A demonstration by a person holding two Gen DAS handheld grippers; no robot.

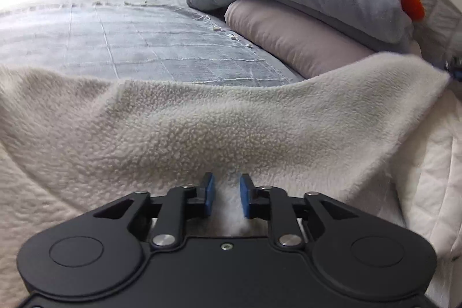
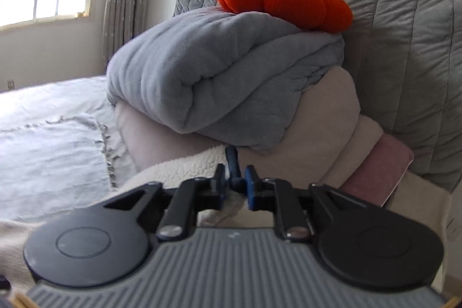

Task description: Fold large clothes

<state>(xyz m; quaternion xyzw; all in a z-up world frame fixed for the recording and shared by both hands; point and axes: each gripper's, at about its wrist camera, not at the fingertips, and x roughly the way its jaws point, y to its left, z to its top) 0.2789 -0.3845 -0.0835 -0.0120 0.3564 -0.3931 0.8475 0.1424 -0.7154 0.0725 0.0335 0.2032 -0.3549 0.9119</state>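
A large cream fleece garment point(image 1: 219, 129) lies spread over the bed and is lifted toward the right. My left gripper point(image 1: 226, 192) is shut on a bunch of its fleece, which shows white between the blue pads. My right gripper point(image 2: 235, 181) is shut on another edge of the same cream fleece point(image 2: 179, 169), close in front of the stacked bedding. A dark blue tab sticks up between its pads. In the left wrist view the fleece rises to a held corner at the far right edge point(image 1: 433, 68).
A grey bedspread point(image 1: 130, 39) covers the bed beyond the fleece. A folded grey blanket point(image 2: 219, 77) lies on pinkish pillows point(image 2: 326, 134), with an orange plush toy point(image 2: 283, 2) on top, against a quilted grey headboard point(image 2: 404, 62). A window and curtain are at the left.
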